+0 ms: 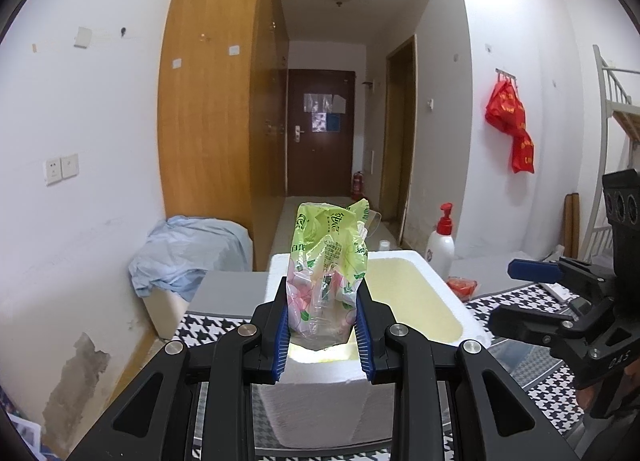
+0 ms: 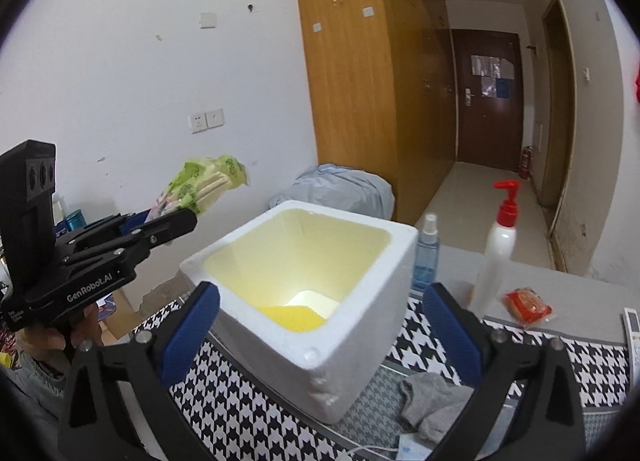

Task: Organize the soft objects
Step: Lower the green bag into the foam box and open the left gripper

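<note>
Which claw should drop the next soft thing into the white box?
The left claw. It already pinches the crinkly green plastic packet right above the white foam box. The right claw is wide open and empty, so it would first have to grab something.

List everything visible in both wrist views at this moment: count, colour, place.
Foam box: 1, white, yellowish inside, on the checked cloth.
Yellow thing: 1, on the box floor.
Plastic bag: 1, green and pink, above the box's near rim.
Pump bottle: 1, white with red top, right of box.
Spray bottle: 1, blue, beside box.
Snack packet: 1, red, near pump bottle.
Sock: 1, grey, in front of box.
Checked cloth: 1, black and white, under box.
Left gripper: black and blue, clamped on the plastic bag.
Right gripper: black and blue, open, empty.
</note>
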`<act>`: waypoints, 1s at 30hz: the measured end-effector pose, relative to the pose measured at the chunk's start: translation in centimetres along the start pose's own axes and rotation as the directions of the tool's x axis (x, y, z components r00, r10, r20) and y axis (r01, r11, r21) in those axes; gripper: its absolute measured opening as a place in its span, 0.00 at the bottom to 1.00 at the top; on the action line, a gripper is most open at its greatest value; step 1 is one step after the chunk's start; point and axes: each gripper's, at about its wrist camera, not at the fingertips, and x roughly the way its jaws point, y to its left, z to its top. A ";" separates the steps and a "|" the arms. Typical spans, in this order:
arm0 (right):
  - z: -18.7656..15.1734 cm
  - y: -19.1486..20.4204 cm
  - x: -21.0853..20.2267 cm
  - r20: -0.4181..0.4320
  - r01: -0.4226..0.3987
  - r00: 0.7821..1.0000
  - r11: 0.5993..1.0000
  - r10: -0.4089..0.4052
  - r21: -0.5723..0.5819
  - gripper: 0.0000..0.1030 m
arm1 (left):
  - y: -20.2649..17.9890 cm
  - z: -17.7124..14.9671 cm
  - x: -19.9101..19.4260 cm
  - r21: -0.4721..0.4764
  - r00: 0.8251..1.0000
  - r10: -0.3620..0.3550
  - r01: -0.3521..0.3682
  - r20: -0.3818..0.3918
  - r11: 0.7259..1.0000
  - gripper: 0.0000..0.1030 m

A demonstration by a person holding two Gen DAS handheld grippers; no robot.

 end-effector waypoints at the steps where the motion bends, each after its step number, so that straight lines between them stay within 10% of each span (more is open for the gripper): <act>1: 0.0 -0.1 -0.1 0.001 0.001 1.000 1.000 -0.001 0.001 1.00 | -0.1 0.0 0.2 0.002 1.000 -0.003 0.003 -0.002 1.000 0.29; 30: -2.4 -3.1 -3.7 0.024 0.092 0.995 0.996 -0.092 0.007 1.00 | -2.7 0.4 4.9 0.016 0.993 -0.059 0.061 -0.103 0.998 0.29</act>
